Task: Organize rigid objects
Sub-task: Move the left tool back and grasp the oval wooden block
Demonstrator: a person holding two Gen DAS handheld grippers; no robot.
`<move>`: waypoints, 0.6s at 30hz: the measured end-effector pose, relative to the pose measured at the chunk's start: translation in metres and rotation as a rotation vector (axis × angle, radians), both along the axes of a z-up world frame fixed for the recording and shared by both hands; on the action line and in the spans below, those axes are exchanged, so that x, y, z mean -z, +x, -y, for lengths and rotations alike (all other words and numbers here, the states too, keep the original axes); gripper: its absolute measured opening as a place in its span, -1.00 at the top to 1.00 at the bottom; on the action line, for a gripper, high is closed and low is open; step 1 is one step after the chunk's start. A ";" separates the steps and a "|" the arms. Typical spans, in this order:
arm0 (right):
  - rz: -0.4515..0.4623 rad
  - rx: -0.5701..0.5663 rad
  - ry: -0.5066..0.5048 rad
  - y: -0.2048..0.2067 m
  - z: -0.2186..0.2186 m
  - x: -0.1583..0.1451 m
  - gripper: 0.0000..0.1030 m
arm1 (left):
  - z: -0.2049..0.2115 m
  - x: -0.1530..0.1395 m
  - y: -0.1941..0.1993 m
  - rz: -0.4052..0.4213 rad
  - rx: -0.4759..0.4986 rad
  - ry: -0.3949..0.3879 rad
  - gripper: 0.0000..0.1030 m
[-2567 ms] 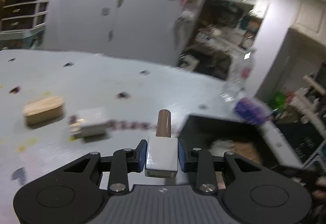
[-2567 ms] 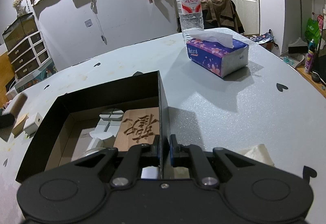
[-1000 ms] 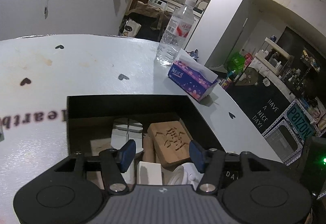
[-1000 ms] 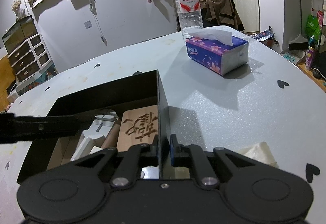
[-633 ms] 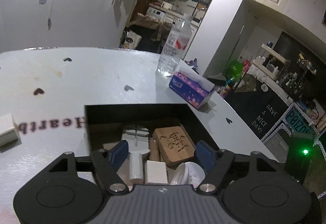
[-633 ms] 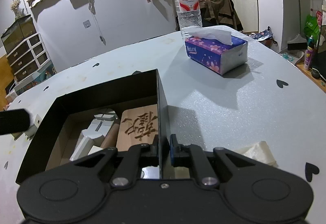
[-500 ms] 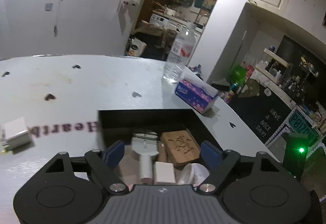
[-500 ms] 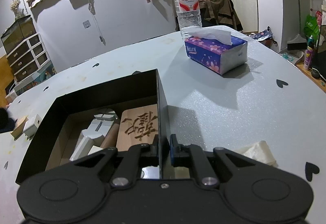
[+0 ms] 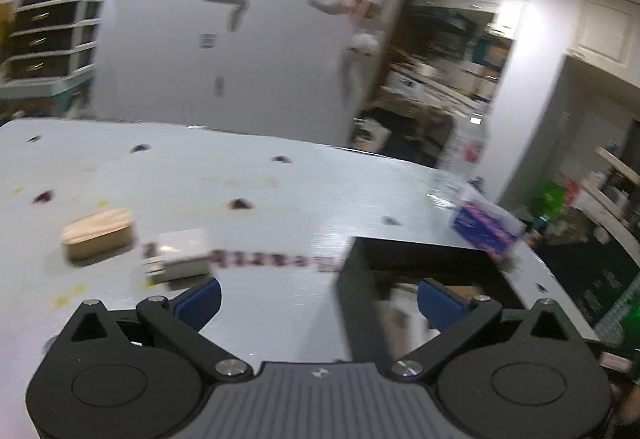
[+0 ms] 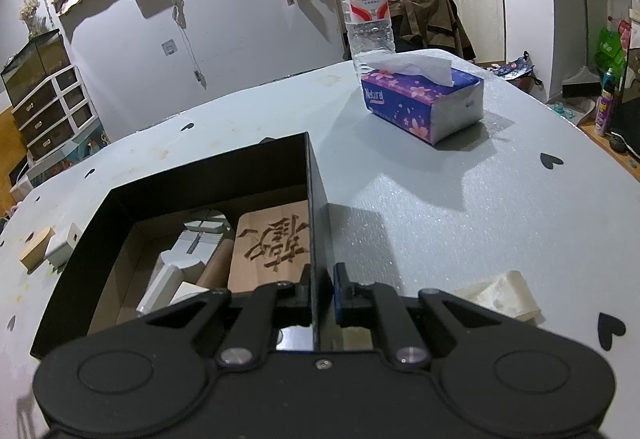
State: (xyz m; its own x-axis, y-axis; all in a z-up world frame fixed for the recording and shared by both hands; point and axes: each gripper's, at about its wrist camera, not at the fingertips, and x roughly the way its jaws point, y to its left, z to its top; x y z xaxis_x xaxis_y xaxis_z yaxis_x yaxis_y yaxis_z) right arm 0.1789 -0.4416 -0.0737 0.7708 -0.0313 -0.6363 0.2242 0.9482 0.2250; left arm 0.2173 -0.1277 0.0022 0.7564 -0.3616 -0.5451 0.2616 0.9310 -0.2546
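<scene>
My left claw (image 9: pixel 318 303) is opening wide with nothing between its jaws — the wooden block (image 9: pixel 97 234) and the small white box (image 9: pixel 180 256) lie on the worktop (image 9: pixel 260 191) ahead and to its left. My right claw (image 10: pixel 321 293) pinches the black box's (image 10: pixel 208 175) right wall, with the carved wooden plaque (image 10: pixel 274 249) inside just beyond it.

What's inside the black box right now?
The black box holds a carved wooden block, white blocks and a brown cylinder. The right gripper, clamped on its wall, hides the near end.
</scene>
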 end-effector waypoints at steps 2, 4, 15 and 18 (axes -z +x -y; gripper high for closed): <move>0.000 0.002 0.002 0.000 0.000 0.001 0.82 | -0.013 0.005 0.003 -0.015 -0.063 0.002 -1.00; -0.001 0.000 0.002 -0.001 0.001 0.001 0.82 | -0.026 0.011 0.008 -0.039 -0.143 0.013 -1.00; -0.012 -0.006 -0.015 0.001 -0.001 0.002 0.82 | -0.080 0.035 0.051 -0.133 -0.467 0.007 -1.00; -0.015 -0.005 -0.016 0.001 -0.001 0.002 0.82 | -0.089 0.038 0.071 -0.169 -0.553 -0.001 -1.00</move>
